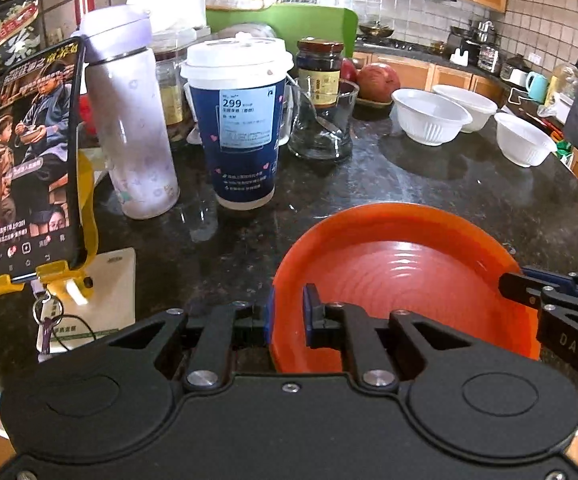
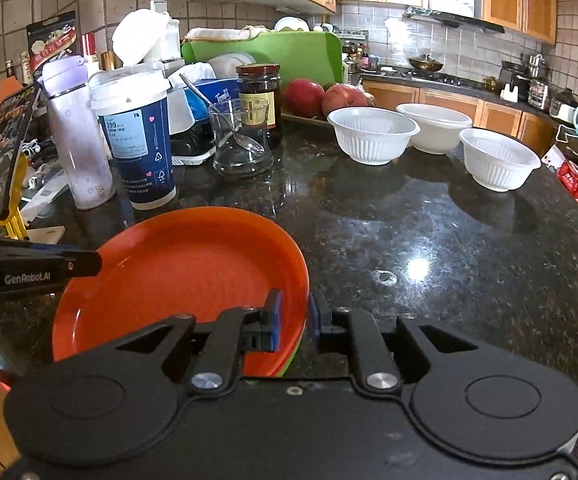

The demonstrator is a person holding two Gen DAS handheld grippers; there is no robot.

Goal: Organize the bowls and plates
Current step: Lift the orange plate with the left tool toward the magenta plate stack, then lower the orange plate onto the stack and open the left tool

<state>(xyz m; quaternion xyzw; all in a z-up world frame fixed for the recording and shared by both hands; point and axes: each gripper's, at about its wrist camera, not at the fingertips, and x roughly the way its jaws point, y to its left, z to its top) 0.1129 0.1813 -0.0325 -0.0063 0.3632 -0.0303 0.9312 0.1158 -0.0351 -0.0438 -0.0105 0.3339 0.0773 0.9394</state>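
**Orange plate gripped at both rims on dark stone counter**

Far left: phone upright in yellow stand, screen lit. Just beside it, lilac bottle, then blue paper cup with white lid. Further right, glass jug holding a spoon, with dark sauce jar behind it. Red fruit behind the jar, toward the back of the counter. Green cutting board standing against the clutter at rear.

Centre foreground: orange plate resting near the front edge of the counter. Left gripper set over the plate's left rim, 1 blue pad outside and 1 inside, narrow gap between pads; appears clamped on the rim, though actual pad contact is hard to confirm from this angle. Right gripper set over the opposite rim, 1 pad inside the plate, 1 outside, likewise closed down on the edge. A thin green edge visible beneath the plate in the right wrist view, possibly a 2nd plate underneath.

Right side: 3 white ribbed bowls, well apart from the plate. Nearest-left bowl and rear bowl touching or nearly so; 3rd bowl standing separately toward the counter's right edge. All 3 upright, none stacked.
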